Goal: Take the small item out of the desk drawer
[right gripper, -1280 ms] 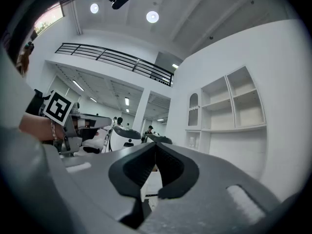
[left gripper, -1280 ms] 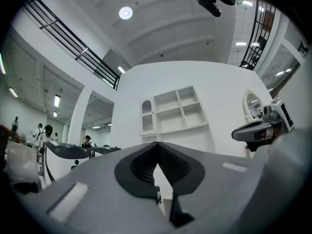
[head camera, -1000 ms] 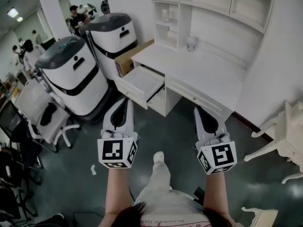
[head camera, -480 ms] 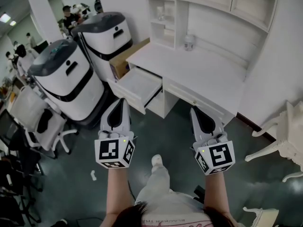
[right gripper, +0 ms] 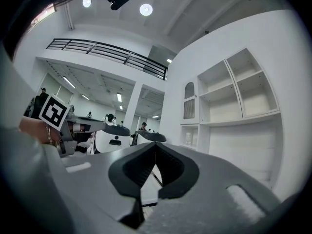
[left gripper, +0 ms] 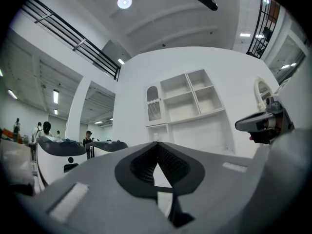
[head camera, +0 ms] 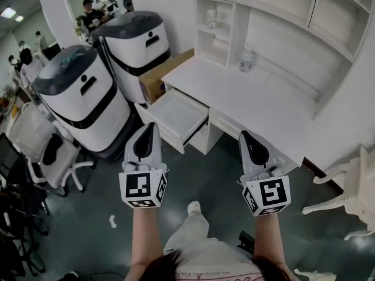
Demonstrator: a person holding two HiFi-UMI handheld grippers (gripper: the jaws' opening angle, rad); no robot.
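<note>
The white desk [head camera: 252, 101] has its left drawer [head camera: 176, 115] pulled out; the inside looks pale and I cannot make out any small item in it. My left gripper [head camera: 150, 127] hovers in front of the drawer, just short of its front edge, shut and empty. My right gripper [head camera: 246, 136] hangs level with it to the right, before the desk's closed drawer, also shut on nothing. In the left gripper view the jaws [left gripper: 156, 145] meet at their tips, facing the shelf unit [left gripper: 185, 101]. The right gripper's jaws [right gripper: 155, 145] also meet.
Two big white-and-grey machines [head camera: 82, 95] [head camera: 137, 40] stand left of the desk, with a cardboard box [head camera: 167, 75] wedged beside it. A jar [head camera: 247, 60] sits on the desktop. Office chairs [head camera: 41, 148] crowd the left, and a white chair [head camera: 351, 186] stands right. People stand far back.
The head view has shifted, so the desk and open drawer sit slightly lower and nearer. Both grippers stay shut, side by side, at about the same place.
</note>
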